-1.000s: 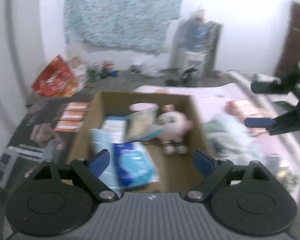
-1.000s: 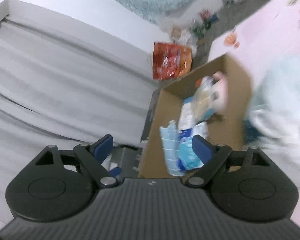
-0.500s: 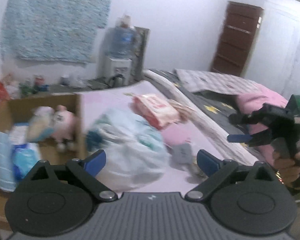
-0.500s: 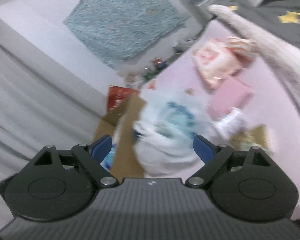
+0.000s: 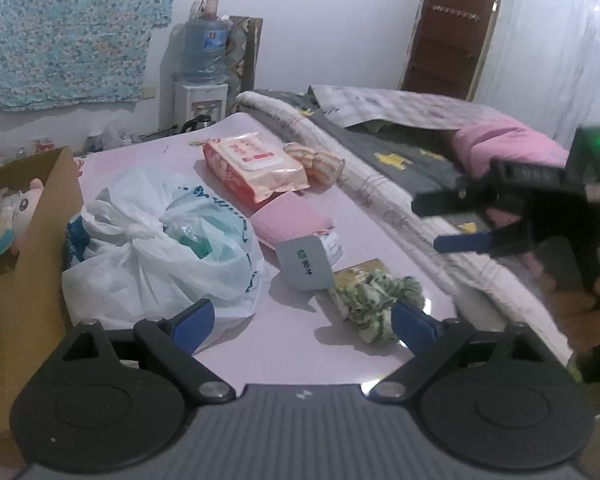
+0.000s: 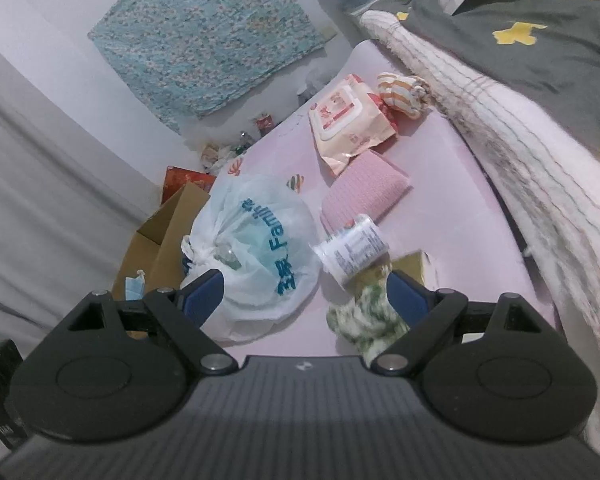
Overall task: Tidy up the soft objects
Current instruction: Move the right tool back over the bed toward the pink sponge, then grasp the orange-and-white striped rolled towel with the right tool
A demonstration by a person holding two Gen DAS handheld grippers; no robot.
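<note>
Soft things lie on a pink sheet (image 5: 300, 344): a tied white plastic bag (image 5: 160, 248) (image 6: 256, 248), a red wet-wipes pack (image 5: 252, 166) (image 6: 350, 120), a pink cloth (image 5: 290, 220) (image 6: 364, 194), a small tissue pack (image 5: 308, 260) (image 6: 352, 252), a green-white scrunchie (image 5: 376, 298) (image 6: 364, 314) and a striped rolled sock (image 5: 318, 162) (image 6: 404, 90). A cardboard box (image 5: 48, 216) (image 6: 160, 236) at the left holds a pink plush (image 5: 26, 204) and packets. My left gripper (image 5: 302, 322) is open and empty above the sheet. My right gripper (image 6: 306, 296) (image 5: 440, 224) is open and empty above the scrunchie.
A bed with a grey star blanket (image 6: 520, 40) and white knit throw (image 6: 500, 140) borders the sheet on the right. A water dispenser (image 5: 202, 80), a patterned wall cloth (image 5: 72, 28) and a brown door (image 5: 448, 28) stand behind. Floor clutter (image 6: 228, 148) lies beyond the box.
Both grippers have swung right, away from the box and over the loose items on the sheet. Both stay open and empty.
</note>
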